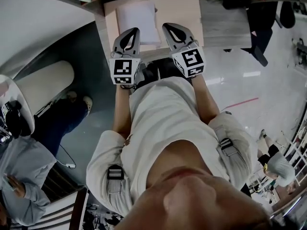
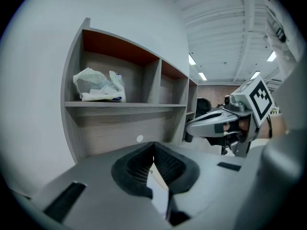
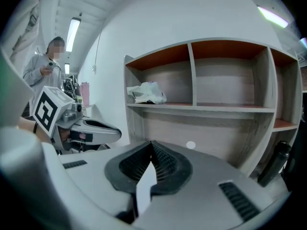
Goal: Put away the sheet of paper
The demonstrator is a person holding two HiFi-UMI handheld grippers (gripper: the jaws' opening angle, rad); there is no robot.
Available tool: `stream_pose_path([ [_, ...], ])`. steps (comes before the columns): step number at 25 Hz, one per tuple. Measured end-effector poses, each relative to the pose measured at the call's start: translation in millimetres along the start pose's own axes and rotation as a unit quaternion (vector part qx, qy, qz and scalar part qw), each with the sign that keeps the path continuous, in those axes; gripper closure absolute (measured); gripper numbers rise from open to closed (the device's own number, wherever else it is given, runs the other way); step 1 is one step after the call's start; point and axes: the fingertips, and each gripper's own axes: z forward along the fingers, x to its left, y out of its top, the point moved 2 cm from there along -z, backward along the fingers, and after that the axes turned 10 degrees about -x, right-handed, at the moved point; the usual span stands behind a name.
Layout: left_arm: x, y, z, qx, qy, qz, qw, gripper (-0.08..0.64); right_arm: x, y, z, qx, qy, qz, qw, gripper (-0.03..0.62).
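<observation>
The white sheet of paper lies flat on a pinkish mat on the desk. My left gripper reaches over the sheet's near left corner. Its jaws meet at the tip, so it is shut. My right gripper sits just right of the sheet, over the mat, and is also shut. A thin white sliver shows in the gap behind each pair of pads; whether it is paper I cannot tell. Each gripper shows in the other's view: right, left.
A grey shelf unit with open compartments stands at the back of the desk. A crumpled white bag lies in its left compartment. A dark bottle stands at the right. A person sits at the left.
</observation>
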Motion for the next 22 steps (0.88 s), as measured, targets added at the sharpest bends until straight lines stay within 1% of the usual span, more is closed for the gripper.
stream_pose_path([
  [3,-0.6,6.4,-2.6,-0.009,-0.001,0.005,1.0,0.538,0.6,8.3,-5.5,-0.008,-0.002,-0.007,1.0,0.572],
  [9,-1.2,14.5,-8.3,-0.018,0.004,0.004,0.9998,0.538,4.8,12.4,-14.4,-0.016,-0.01,-0.003,1.0,0.572],
  [22,-6.4,16.2,-17.1,-0.024,0.008,0.001,0.9997,0.538,8.1,11.3,-24.0,-0.017,-0.013,-0.001,1.0,0.572],
])
